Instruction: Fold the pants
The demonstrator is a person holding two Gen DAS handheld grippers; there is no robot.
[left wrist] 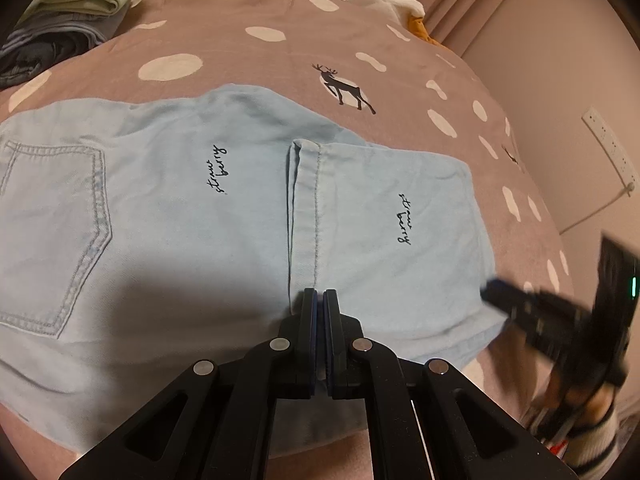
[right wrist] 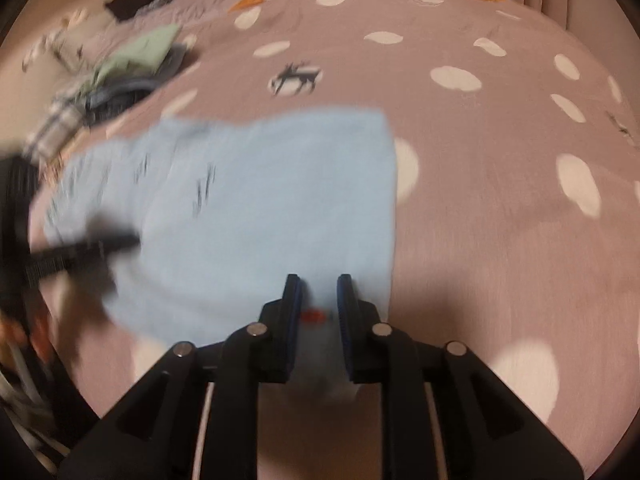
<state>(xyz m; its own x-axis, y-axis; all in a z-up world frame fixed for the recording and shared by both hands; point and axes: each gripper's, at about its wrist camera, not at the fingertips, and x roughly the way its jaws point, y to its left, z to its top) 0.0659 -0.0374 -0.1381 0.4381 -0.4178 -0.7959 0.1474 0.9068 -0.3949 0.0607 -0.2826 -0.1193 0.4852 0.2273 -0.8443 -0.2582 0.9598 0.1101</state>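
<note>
Here the left gripper (left wrist: 320, 294) pinches the blue pants (left wrist: 168, 208) hem; the right gripper (right wrist: 318, 280) above them has jaws apart.

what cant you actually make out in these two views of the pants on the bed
- Left wrist view: the pants run off the left edge, so no waistband shows; the shut left tool hides whether it pinches cloth.
- Left wrist view: the right tool is blurred.
- Right wrist view: motion blur smears the pants' lettering and the clothes pile.
- Right wrist view: the small red thing between the right tool's fingers cannot be identified.
</note>
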